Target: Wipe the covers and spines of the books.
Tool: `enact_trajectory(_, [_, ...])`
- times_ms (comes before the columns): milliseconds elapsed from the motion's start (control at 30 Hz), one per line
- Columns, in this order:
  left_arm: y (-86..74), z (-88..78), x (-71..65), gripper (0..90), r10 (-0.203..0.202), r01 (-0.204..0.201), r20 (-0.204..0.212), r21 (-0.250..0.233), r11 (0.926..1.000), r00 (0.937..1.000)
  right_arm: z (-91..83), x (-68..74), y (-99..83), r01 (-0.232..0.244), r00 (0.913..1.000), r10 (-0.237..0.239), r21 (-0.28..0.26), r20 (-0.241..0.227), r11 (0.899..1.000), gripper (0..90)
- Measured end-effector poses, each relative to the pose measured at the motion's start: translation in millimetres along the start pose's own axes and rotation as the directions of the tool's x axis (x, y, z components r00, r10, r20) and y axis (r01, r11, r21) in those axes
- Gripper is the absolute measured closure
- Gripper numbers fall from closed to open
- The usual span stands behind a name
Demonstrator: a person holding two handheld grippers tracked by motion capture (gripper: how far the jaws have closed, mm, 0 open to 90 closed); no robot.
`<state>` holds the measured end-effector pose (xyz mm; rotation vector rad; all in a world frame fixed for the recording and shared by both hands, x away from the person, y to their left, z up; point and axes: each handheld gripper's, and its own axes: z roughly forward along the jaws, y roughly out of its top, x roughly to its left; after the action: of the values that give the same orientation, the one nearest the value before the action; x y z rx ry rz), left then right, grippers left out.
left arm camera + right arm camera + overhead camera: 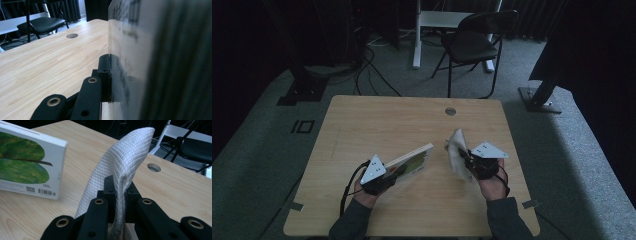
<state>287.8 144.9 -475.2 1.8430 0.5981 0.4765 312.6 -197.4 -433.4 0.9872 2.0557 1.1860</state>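
A thick white book [413,161] with a green leaf picture on its cover is held above the wooden table [377,120], left of centre. My left gripper [388,173] is shut on its near end; in the left gripper view the book's cover [155,62] fills the right side, pressed against the black jaw. In the right gripper view the book [27,165] stands at the left, barcode at its lower corner. My right gripper [466,157] is shut on a white waffle-textured cloth [458,150], which curls up from between the jaws [125,167].
A round cable hole [450,111] lies near the table's far edge. A black folding chair [474,42] and a white desk leg [417,35] stand beyond the table. Black stand bases rest on the grey carpet at both far sides, with cables at the left.
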Motion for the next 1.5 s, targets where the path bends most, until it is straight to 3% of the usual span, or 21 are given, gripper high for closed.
enact_trajectory(300, [-0.4,0.4,0.0,78.1,0.003,-0.003,0.000,0.003,1.0000,1.0000,1.7,5.0,11.4,0.035,0.9994,-0.035,-0.007,-0.008,0.999,84.2])
enact_trajectory(1500, [-0.1,2.4,-3.1,78.1,0.019,-0.019,0.011,0.012,0.9997,0.9998,10.6,14.7,41.1,0.097,0.9948,-0.098,-0.035,-0.028,0.995,84.2])
